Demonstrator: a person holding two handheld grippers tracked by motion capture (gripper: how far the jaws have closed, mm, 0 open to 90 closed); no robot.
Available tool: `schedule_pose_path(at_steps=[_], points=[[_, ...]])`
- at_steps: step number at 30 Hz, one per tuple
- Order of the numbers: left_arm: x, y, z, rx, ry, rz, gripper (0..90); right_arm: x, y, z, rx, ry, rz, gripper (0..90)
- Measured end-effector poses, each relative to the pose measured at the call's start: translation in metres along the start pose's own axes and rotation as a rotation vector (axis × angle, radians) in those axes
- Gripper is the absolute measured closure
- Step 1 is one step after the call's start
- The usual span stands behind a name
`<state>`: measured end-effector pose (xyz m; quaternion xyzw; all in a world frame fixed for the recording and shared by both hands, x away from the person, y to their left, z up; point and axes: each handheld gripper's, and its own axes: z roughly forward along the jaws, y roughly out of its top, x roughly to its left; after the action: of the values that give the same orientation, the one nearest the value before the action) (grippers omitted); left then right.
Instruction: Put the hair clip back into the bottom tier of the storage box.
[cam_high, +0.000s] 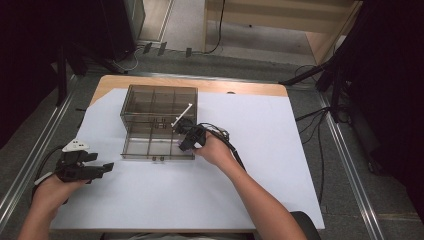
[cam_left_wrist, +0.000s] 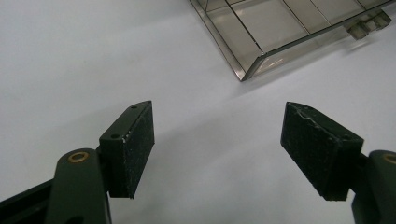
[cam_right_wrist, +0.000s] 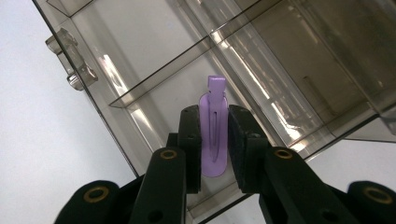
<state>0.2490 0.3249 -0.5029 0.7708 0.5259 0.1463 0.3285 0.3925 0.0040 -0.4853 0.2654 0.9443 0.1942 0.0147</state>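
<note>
Right gripper (cam_right_wrist: 215, 140) clamped on the purple hair clip (cam_right_wrist: 214, 135) — long axis running straight out between the jaws, poised over the open drawer (cam_right_wrist: 140, 60), right-front compartment. Left gripper (cam_left_wrist: 217, 149) wide apart, idle over the white sheet (cam_left_wrist: 70, 56) — farther off.

Hair clip (cam_right_wrist: 214, 133) plain lilac purple. Drawer organiser (cam_high: 159, 120) smoky translucent grey-brown, no pattern. Right claw (cam_right_wrist: 215, 140) black, brass-coloured rivets. Left claw (cam_left_wrist: 217, 149) black, pads speckled. Tabletop (cam_high: 270, 90) light wood, covered by plain white sheet (cam_high: 270, 150). Floor (cam_high: 345, 165) grey.
</note>
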Motion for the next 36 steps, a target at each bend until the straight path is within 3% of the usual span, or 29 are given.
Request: schedule_pose_path(at_steps=[23, 36], points=[[0.0018, 0.0009, -0.0046, -0.033, -0.007, -0.033, 27.0, 0.0057, 0.0007, 0.0051, 0.011, -0.009, -0.041, 76.7], [0.0032, 0.0004, -0.0028, -0.02, -0.013, -0.024, 27.0, 0.0073, 0.0008, 0.0032, 0.005, -0.006, -0.044, 66.3]])
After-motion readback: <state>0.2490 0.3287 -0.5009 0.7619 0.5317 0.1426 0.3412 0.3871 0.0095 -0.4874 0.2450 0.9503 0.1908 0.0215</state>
